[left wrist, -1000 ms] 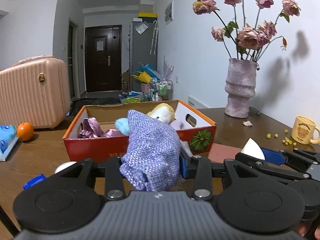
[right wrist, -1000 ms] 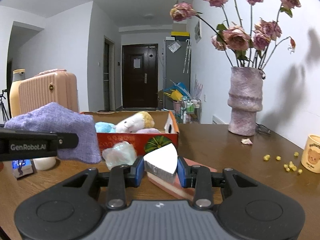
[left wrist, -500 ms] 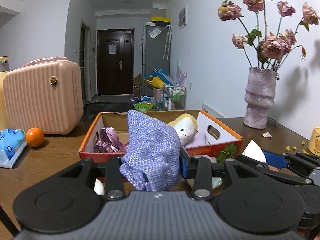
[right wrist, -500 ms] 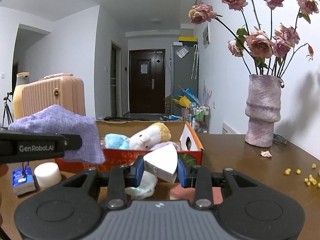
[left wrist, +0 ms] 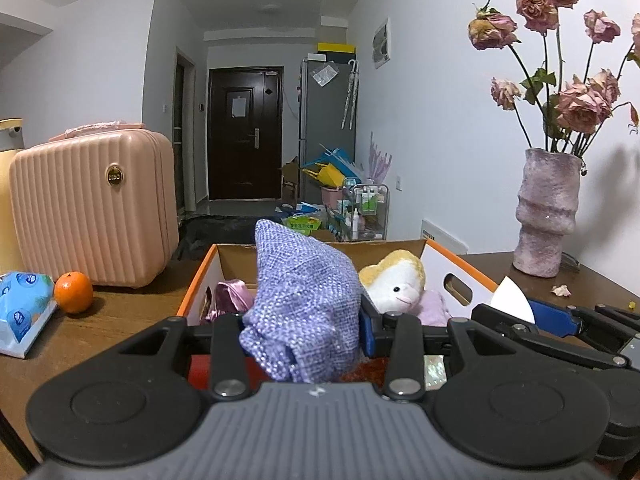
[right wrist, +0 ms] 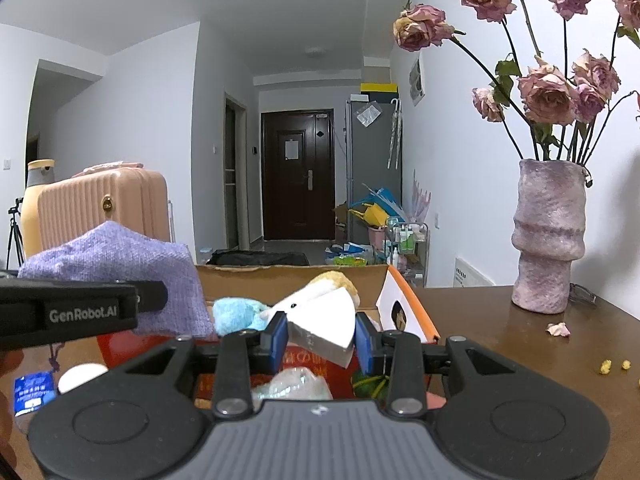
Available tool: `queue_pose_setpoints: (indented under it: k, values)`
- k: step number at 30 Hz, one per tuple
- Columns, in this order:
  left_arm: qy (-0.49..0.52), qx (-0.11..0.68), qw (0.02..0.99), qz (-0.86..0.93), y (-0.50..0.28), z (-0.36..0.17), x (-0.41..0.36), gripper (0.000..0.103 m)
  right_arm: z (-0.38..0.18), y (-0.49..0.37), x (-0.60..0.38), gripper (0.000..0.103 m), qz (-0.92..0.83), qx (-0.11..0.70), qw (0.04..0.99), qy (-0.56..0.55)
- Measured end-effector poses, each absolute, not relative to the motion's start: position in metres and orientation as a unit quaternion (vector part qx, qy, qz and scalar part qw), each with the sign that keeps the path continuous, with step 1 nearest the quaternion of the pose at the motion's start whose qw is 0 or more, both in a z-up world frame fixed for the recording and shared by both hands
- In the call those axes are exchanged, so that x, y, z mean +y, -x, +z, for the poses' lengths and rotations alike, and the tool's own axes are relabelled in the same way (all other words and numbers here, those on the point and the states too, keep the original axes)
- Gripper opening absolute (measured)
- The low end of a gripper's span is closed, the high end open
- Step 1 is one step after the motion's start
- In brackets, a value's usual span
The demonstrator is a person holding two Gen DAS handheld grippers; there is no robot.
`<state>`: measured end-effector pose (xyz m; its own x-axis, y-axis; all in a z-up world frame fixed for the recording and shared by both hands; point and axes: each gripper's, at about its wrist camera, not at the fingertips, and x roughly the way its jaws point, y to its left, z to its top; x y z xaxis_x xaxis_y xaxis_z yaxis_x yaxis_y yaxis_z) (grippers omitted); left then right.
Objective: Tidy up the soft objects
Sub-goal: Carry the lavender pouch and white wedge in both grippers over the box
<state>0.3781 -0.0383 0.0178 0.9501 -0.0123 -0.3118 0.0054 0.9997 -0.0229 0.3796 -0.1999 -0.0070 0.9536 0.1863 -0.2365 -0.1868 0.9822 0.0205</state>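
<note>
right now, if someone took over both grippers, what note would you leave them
Left gripper: shut on the purple cloth, at the near edge of the box.
Right gripper: shut on the white wedge, also at the box's near edge.
Done: plush toy, blue plush and a pink shiny item lie in the box.
Left: drop both held pieces in; a crinkly wrapped item sits on the table in front of the box.

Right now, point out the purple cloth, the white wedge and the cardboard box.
purple cloth (left wrist: 304,304), left wrist view, middle of fabric
white wedge (right wrist: 326,320), right wrist view, top face
cardboard box (left wrist: 442,258), left wrist view, right wall
</note>
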Motion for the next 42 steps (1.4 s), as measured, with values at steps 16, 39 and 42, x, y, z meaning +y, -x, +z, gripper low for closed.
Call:
queue_pose_setpoints:
  k: [16, 39, 42]
  values:
    - [0.008, 0.145, 0.989, 0.0, -0.412, 0.019, -0.038, 0.039, -0.006, -0.417, -0.191, 0.035, 0.093, 0.117, 0.989, -0.006]
    - [0.006, 0.14, 0.99, 0.02, -0.472, 0.016, -0.034, 0.039, -0.007, -0.476, -0.183, 0.035, 0.083, 0.119, 0.989, -0.001]
    - [0.006, 0.141, 0.99, 0.026, -0.479, 0.015, -0.031, 0.039, -0.007, -0.483, -0.182, 0.035, 0.079, 0.121, 0.99, -0.003]
